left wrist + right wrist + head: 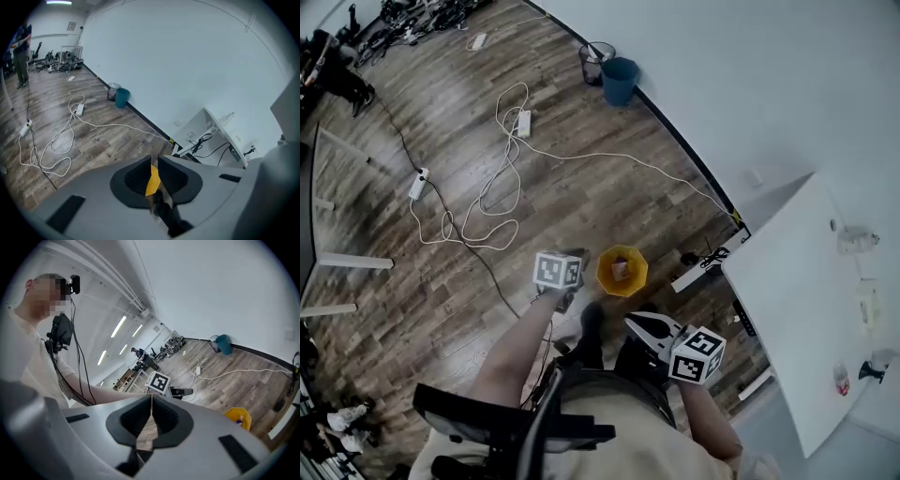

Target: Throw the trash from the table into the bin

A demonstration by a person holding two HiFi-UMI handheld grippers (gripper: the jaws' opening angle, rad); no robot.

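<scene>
Looking down on a plank floor (412,281) crossed by loose cables (487,202), with a white wall (750,75) along the far side. Risking a snag or a trip on those cables while walking between the table (787,309) on the right and the yellow bin (607,279) near the feet. Also risking a tipped bin if swinging in low, or a missed drop, given the narrow mouth.

Holding the left gripper (153,161) with jaws slightly apart and gripping nothing, only a sliver of yellow showing in the gap, probably the bin beyond. Holding the right gripper (151,397) with jaws pressed together, empty.

Seeing several pieces of trash (855,239) lying along the table's far right edge, well apart from the bin. Finding one small scrap (622,271) inside the yellow bin. Spotting a blue bin (619,80) and a black mesh basket (596,63) far off by the wall — contents too small to tell.
</scene>
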